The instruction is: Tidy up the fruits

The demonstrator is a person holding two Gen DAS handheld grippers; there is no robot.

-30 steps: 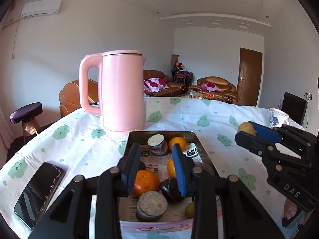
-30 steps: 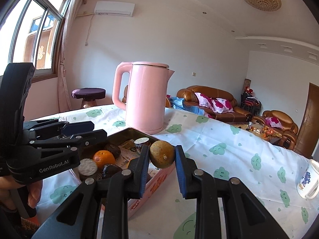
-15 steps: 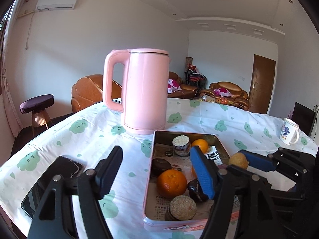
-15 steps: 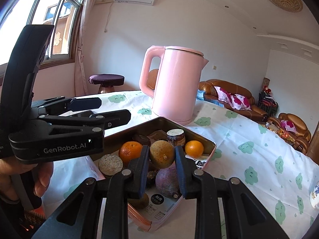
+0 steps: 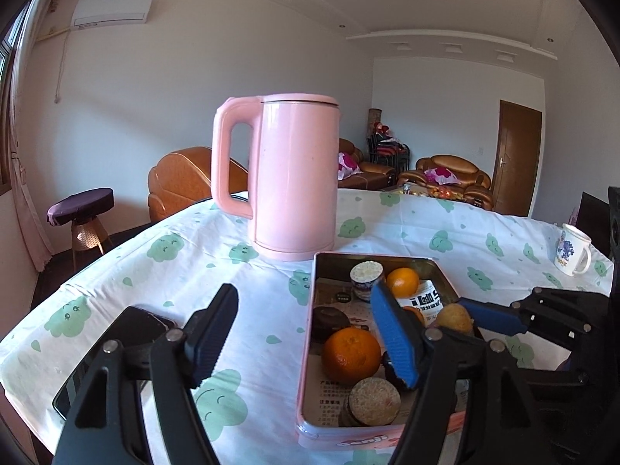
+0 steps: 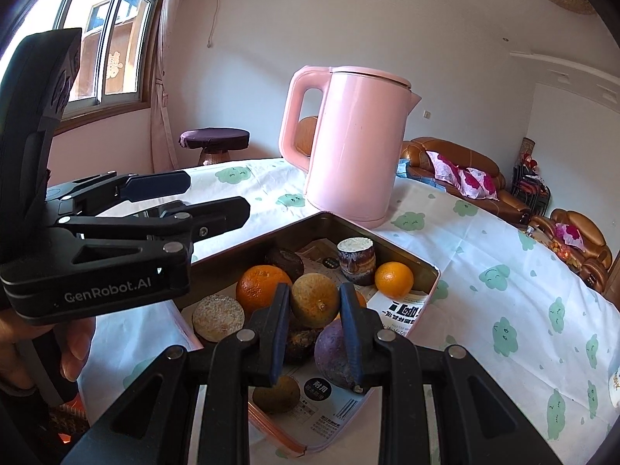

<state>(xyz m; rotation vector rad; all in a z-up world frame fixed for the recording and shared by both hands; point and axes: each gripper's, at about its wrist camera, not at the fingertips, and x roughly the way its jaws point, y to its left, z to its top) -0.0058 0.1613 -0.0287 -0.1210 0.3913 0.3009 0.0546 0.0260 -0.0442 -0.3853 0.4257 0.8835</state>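
Over the tin tray [image 6: 428, 271], R tongs [image 6: 314, 302] grip a yellow-brown fruit [image 6: 314, 300], pads pressed on both sides. L tongs [image 5: 306, 329] stand open w/ nothing between; the blue-padded finger hangs over the tray, the other over the bench [image 5: 271, 310].

Risks:
- Tray is crowded. Judged drop zone is narrow: a release from height may let the round fruit roll or bounce vs. the large orange [image 6: 261, 286] or purple fruit [image 6: 337, 348], poss. over the low rim.
- Lowering further may jam the R fingers against fruit below and shift the load.
- Both tools sit close together; a sweep by either could cause contact.
- Pink kettle [image 6: 352, 143] stands just beside the tray's far edge; a pushed tray could nudge it.

Fruit appearance: near-round, dull yellow-brown, mottled skin, small stem nub facing the camera. Held above the other contents, approx. mid-tray, beside the large orange. A small orange [image 6: 393, 279] and a cut cylindrical piece [image 6: 355, 259] lie farther back.
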